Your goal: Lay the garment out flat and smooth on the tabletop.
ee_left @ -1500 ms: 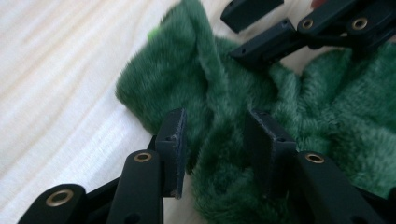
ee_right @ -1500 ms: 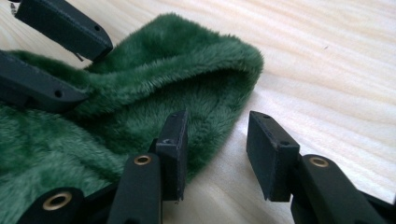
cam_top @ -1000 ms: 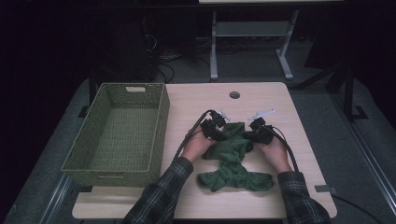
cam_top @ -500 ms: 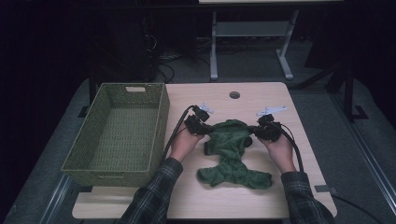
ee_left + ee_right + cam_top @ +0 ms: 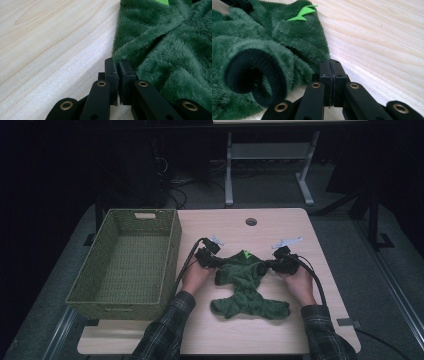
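Observation:
A dark green fleece garment [image 5: 245,287] lies spread on the wooden table [image 5: 290,227], with a light green tab [image 5: 246,254] at its far edge. My left gripper [image 5: 212,261] holds its left upper corner. In the left gripper view the jaws [image 5: 117,62] are shut, pinching the fleece edge [image 5: 160,45]. My right gripper [image 5: 276,265] is at the right upper corner. In the right gripper view its jaws [image 5: 331,62] are shut, with the fleece [image 5: 294,37] meeting their tips and a rolled sleeve opening [image 5: 249,75] beside them.
An empty woven basket [image 5: 171,257] stands at the table's left side, close to my left hand. A round cable hole [image 5: 251,221] sits near the far edge. Cables trail from both grippers toward the person. Bare wood lies beyond and to the right of the garment.
Both hands have drawn apart, the left one going left toward the basket, and the garment's top has been pulled out flat between them.

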Demonstrator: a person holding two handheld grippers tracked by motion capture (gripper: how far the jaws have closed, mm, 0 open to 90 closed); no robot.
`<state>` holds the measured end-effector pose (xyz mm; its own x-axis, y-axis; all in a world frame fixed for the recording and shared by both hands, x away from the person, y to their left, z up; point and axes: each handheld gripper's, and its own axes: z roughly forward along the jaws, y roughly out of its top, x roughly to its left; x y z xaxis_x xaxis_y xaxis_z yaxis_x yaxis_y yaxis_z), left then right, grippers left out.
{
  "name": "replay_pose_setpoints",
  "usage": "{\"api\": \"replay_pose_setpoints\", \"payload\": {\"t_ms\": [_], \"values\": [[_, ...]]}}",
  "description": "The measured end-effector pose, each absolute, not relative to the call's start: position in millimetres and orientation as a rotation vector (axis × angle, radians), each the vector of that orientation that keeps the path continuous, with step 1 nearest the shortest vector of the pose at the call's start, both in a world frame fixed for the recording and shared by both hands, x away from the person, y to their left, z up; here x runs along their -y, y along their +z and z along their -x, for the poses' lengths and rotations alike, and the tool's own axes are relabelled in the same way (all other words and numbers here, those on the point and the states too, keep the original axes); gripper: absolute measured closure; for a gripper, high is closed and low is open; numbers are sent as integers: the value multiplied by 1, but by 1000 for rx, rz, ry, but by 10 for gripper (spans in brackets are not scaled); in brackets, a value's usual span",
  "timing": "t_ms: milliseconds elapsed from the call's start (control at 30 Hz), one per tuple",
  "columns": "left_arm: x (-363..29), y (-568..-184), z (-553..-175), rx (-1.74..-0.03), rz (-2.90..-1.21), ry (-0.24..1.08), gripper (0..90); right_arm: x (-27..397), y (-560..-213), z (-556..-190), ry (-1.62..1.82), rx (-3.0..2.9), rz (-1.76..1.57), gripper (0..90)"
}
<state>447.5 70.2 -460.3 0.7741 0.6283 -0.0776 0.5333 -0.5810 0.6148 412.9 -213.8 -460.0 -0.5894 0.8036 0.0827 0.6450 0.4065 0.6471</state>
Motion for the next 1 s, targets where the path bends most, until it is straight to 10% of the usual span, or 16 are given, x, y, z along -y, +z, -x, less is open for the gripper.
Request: {"api": "replay_pose_setpoints", "payload": {"t_ms": [1000], "values": [[-72, -401, -415, -699, -2318, 194, 219, 234, -420, -395, 1054, -2347, -1308, 472]]}}
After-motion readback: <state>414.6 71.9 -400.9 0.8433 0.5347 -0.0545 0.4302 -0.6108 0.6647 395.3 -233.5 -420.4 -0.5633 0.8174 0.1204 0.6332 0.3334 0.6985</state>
